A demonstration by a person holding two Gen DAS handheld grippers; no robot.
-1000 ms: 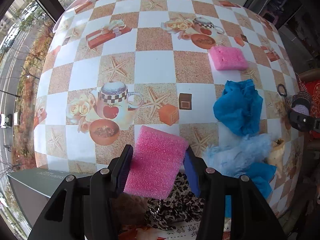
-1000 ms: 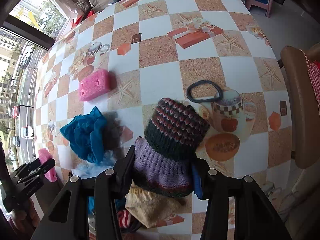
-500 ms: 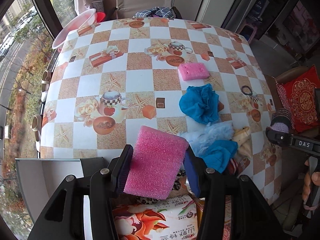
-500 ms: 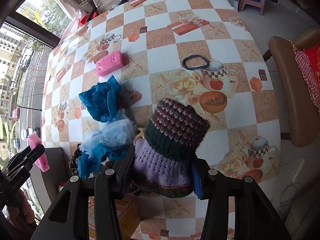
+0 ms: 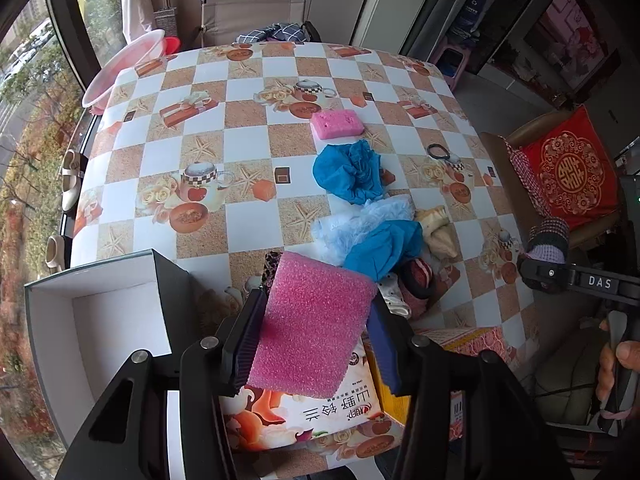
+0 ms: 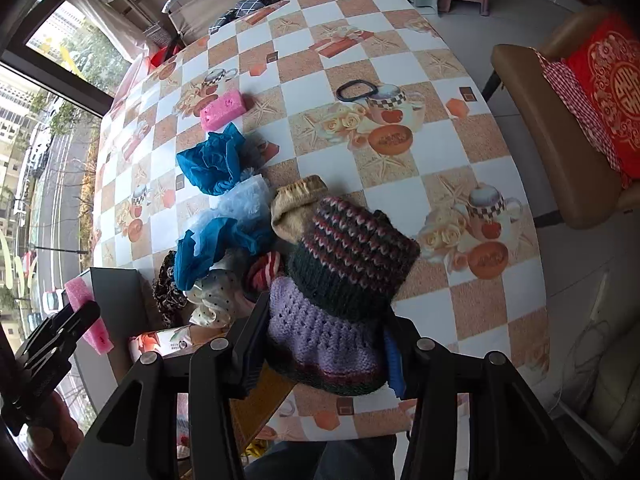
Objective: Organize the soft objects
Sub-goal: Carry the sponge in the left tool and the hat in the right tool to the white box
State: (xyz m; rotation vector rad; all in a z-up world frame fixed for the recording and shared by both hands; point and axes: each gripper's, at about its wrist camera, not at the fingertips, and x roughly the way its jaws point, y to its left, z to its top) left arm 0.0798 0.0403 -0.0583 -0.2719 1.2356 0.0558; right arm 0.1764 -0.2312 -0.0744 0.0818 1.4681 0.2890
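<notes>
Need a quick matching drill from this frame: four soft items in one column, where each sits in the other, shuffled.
Items:
1. large pink foam sponge
2. striped knitted wool hat
3. small pink foam block
4. black elastic hair band

Places:
A. lying on the table over a printed teacup
B. clamped in the right hand-held gripper
C. lying on the table beyond the crumpled blue cloth
D. clamped in the left hand-held gripper

Pairs: 1-D, 2-B, 3-C, 4-A
</notes>
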